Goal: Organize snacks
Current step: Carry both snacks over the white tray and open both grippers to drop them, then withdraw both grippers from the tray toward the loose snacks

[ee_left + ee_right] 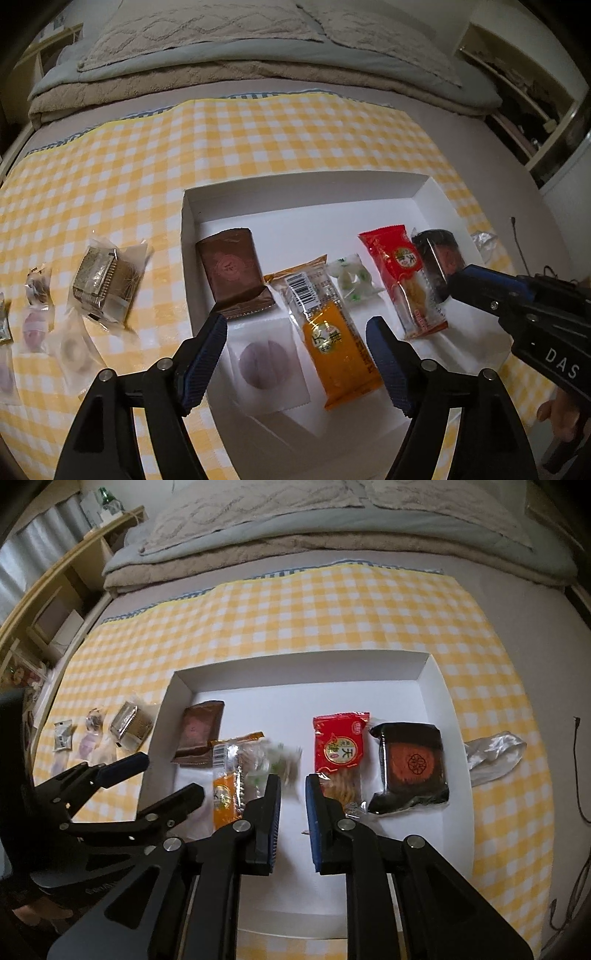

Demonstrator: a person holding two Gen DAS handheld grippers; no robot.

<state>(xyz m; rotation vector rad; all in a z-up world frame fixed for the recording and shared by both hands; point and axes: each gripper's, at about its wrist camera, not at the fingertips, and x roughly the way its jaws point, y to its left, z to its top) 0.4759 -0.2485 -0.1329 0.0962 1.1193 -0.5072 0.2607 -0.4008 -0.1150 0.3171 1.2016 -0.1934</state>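
Inside the white box (436, 686), the green-white snack (275, 764) blurs; both tools, left (297, 365) and right (293, 801), gape empty.

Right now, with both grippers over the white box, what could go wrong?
1. The left gripper is open over a round purple snack that lies against the orange packet; closing could catch both.
2. The right gripper hangs between the green-white candy and the red packet; going down may push one aside.
3. The two grippers work close together and might collide.
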